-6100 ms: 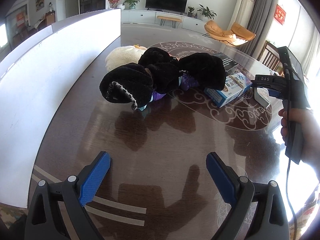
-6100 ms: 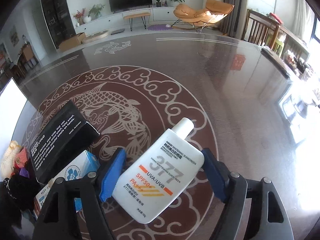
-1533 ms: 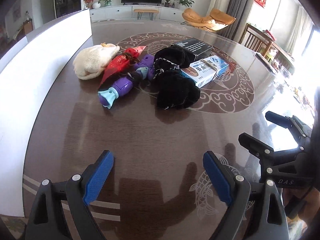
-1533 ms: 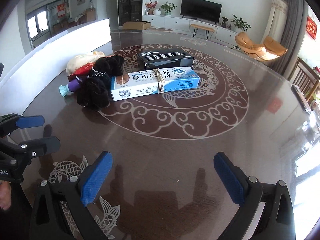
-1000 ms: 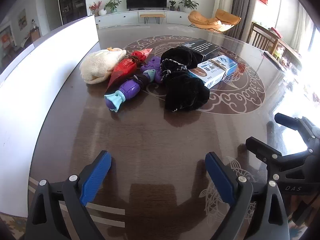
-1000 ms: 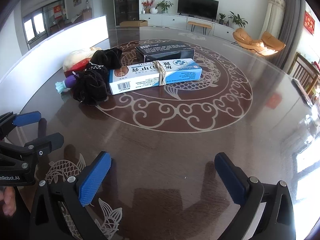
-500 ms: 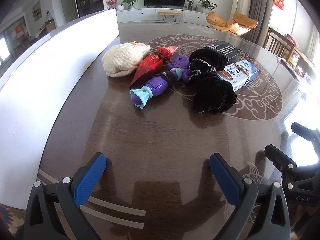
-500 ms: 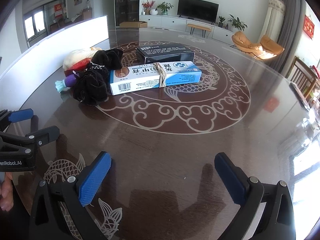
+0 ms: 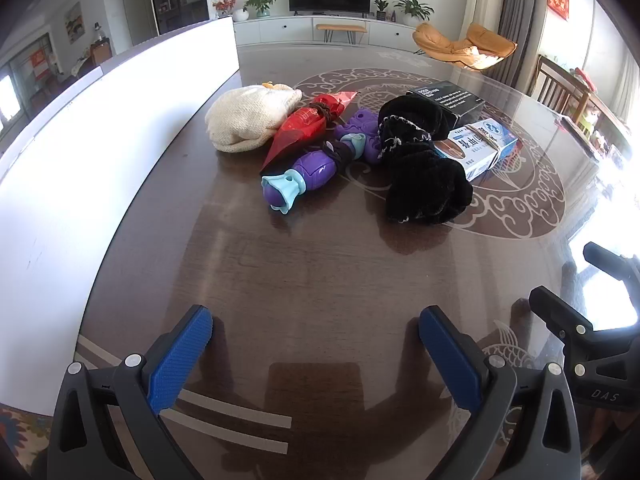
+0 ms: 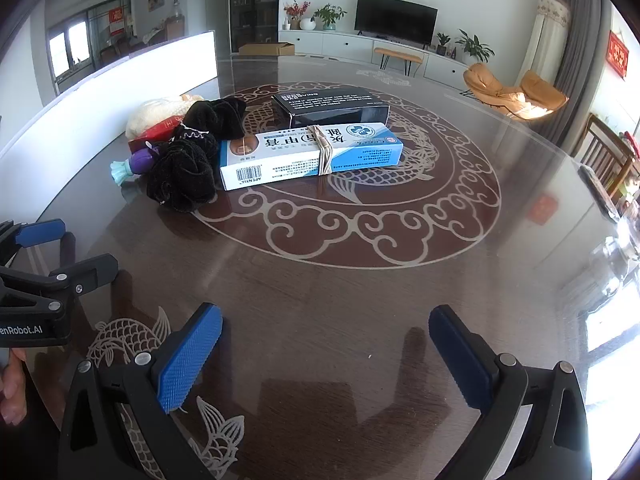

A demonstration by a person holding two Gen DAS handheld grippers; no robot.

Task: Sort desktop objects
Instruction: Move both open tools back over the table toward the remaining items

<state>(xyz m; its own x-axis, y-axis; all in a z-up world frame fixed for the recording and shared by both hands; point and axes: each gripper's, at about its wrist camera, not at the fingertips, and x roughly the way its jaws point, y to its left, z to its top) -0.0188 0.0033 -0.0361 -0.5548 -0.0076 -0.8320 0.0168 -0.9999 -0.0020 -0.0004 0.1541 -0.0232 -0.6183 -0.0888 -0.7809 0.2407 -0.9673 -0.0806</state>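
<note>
Here, both grippers hover empty over the near part of the desk (image 9: 320, 280): left gripper (image 9: 316, 340) w/ jaws spread wide, nothing between; right gripper (image 10: 326, 346) likewise wide and empty. Task items lie bunched toward the desk's far side, well apart from both grippers: cream knit pouch (image 9: 248, 118), red foil packet (image 9: 310, 122), purple toy (image 9: 304, 174), black fabric bundle (image 9: 420, 164), blue-white medicine box (image 10: 310, 154) w/ rubber band, black box (image 10: 332, 106) just behind it. Items touch or overlap, w/ no separate groups visible; sorting appears largely undone, so most picks seem left. White panel (image 9: 100, 152) borders the desk's left edge.
</note>
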